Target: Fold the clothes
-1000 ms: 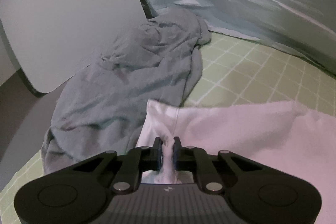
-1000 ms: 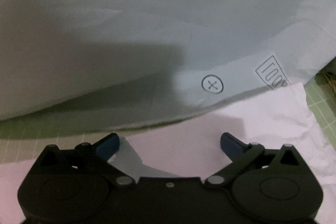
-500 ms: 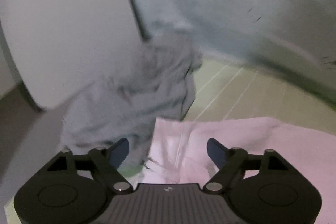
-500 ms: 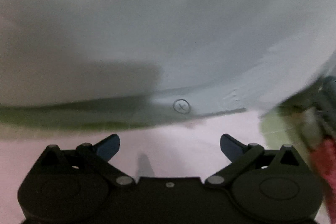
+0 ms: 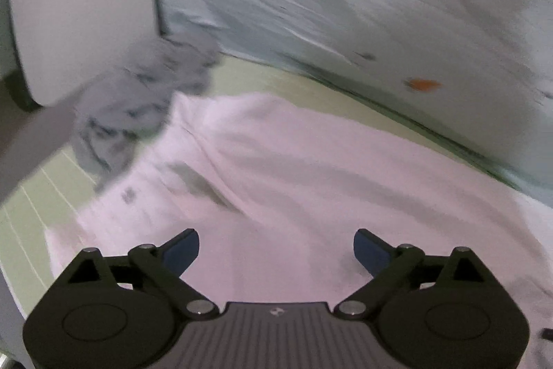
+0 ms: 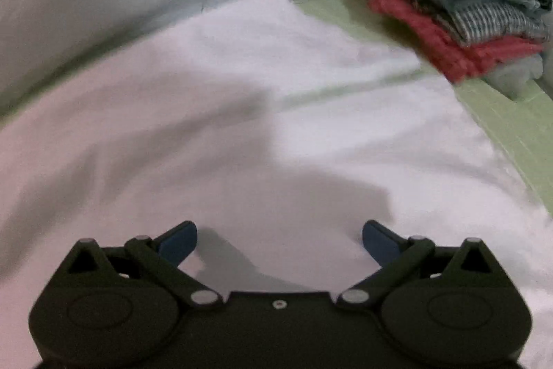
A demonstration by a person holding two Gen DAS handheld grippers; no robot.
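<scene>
Both my grippers, left (image 5: pixel 275 246) and right (image 6: pixel 279 239), hover with jaws apart, empty. The white shirt (image 6: pixel 276 127) looks light and limp; I'd pinch its lower-right hem.

Left claw (image 5: pixel 275 250) gapes empty above white garment (image 5: pixel 311 168).

Left gripper (image 5: pixel 275 251) and right gripper (image 6: pixel 279 244), both with blue-tipped fingers spread wide, nothing between them.

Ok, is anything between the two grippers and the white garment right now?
Nothing visible. The left gripper and right gripper are both open directly over the white garment, with only bare cloth between their fingers. The grey garment lies off at its far left edge, and the folded stack sits away to the right.
</scene>
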